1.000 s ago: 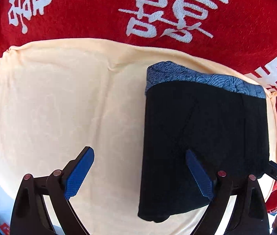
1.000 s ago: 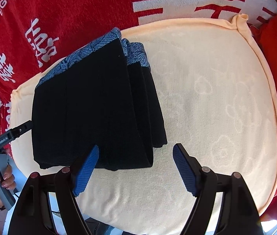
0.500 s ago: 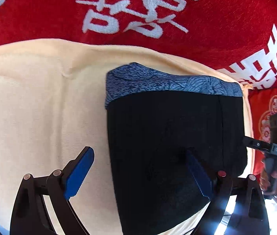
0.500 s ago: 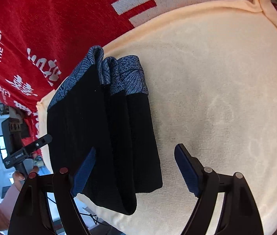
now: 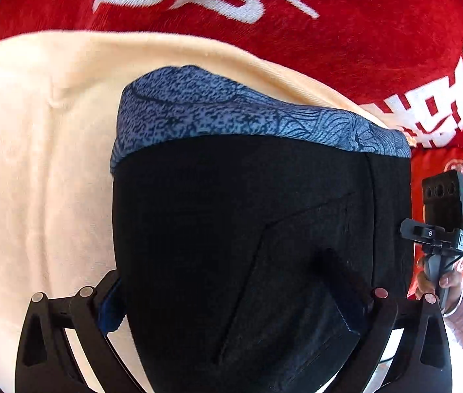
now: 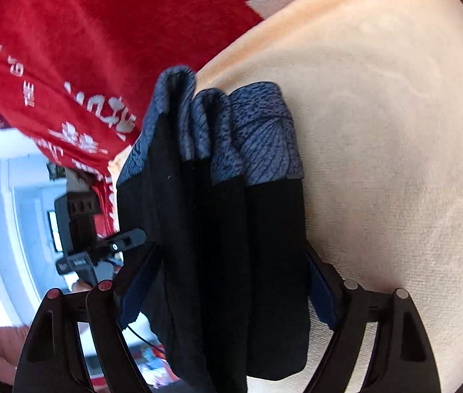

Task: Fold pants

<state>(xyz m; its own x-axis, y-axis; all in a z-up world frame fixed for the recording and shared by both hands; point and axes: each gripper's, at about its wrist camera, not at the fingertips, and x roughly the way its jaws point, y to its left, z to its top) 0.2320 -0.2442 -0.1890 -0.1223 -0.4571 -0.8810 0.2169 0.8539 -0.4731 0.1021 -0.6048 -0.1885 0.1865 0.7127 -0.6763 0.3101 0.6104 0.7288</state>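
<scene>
The folded black pants (image 5: 231, 245) with a blue patterned waistband (image 5: 247, 114) lie on a cream towel (image 5: 28, 163). My left gripper (image 5: 231, 311) is open and straddles the near end of the pants; its right finger is hidden under the cloth. In the right wrist view the pants (image 6: 224, 245) show as a stack of several layers with the waistband (image 6: 231, 131) at the far end. My right gripper (image 6: 228, 294) is open, its blue pads on either side of the stack's near end. The stack's left side is raised.
A red blanket with white characters (image 5: 264, 16) lies under and behind the towel. The other hand-held gripper (image 5: 440, 222) shows at the right edge of the left wrist view, and at the left of the right wrist view (image 6: 90, 239). The towel (image 6: 395, 131) extends right.
Both grippers moved in over the pants from either side and now straddle the near end. The right view tilted, and the stack's left side lifted.
</scene>
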